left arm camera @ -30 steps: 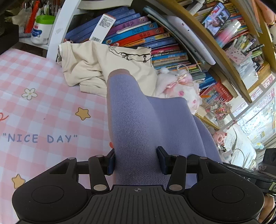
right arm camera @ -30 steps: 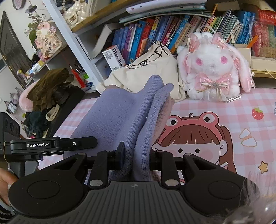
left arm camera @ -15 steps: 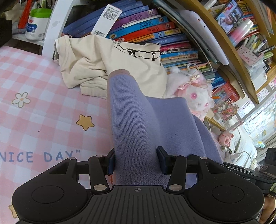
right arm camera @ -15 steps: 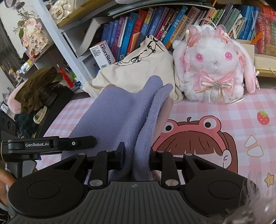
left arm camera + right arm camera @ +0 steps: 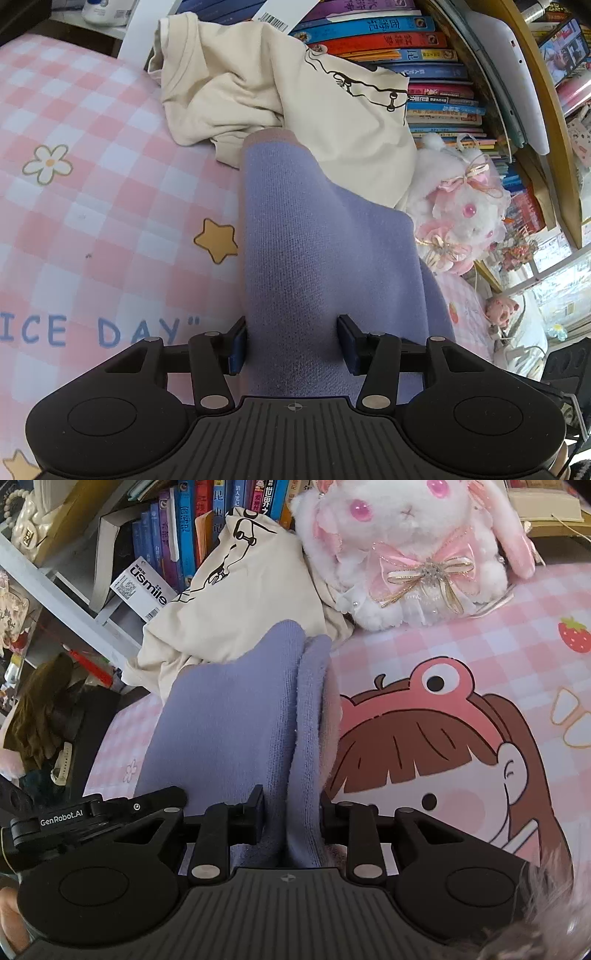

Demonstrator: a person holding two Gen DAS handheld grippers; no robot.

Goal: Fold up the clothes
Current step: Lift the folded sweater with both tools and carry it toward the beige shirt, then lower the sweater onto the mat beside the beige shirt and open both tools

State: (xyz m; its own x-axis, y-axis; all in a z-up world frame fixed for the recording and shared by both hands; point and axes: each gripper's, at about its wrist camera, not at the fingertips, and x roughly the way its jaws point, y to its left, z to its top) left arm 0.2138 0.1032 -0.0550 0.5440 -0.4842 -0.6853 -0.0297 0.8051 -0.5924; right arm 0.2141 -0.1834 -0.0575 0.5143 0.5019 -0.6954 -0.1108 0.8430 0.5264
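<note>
In front of the white bunny toy [image 5: 406, 550], both the left tongs [image 5: 291, 341] and the right tongs [image 5: 291, 812] are clamped on the purple sweater [image 5: 314, 251], held up bunched over the pink desk [image 5: 92, 206], so most folding is left.

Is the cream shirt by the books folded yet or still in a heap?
Still in a heap. The cream shirt lies crumpled against the books, with loose wrinkles and no flat folded edges.

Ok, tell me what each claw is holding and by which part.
Both hold the purple knit garment. The left claw clamps a rolled, sleeve-like part; the right claw clamps bunched layers at another edge.
</note>
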